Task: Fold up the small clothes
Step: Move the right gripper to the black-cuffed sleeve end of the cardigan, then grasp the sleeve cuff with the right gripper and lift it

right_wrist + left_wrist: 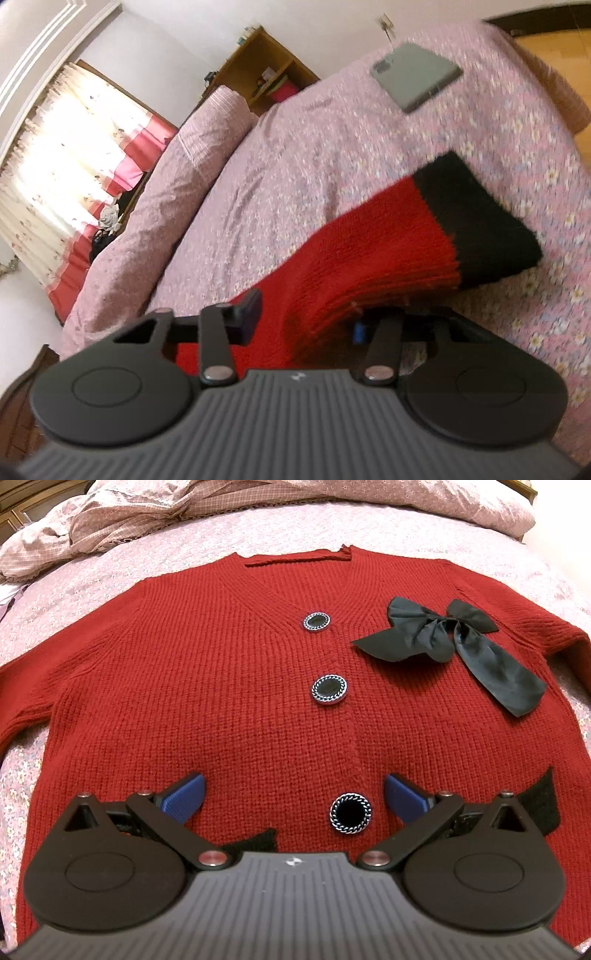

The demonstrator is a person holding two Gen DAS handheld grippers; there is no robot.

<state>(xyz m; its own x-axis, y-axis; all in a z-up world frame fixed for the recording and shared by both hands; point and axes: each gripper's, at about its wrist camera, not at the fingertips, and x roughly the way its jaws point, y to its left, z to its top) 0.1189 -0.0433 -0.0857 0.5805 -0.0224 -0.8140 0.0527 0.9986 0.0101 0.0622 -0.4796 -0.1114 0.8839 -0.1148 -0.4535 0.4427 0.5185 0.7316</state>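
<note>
left gripper (293, 797): spread wide over cardigan (221, 701) | right gripper (306, 321): clamping sleeve (388, 251)

The right tongs (303, 317) closed around the bunched red sleeve (369, 251) with its black cuff (480, 218), lifted above a bed (295, 155) with a pink floral cover, where a grey phone (415, 75) lay near the far edge, beyond a rolled quilt (155, 192).
</note>
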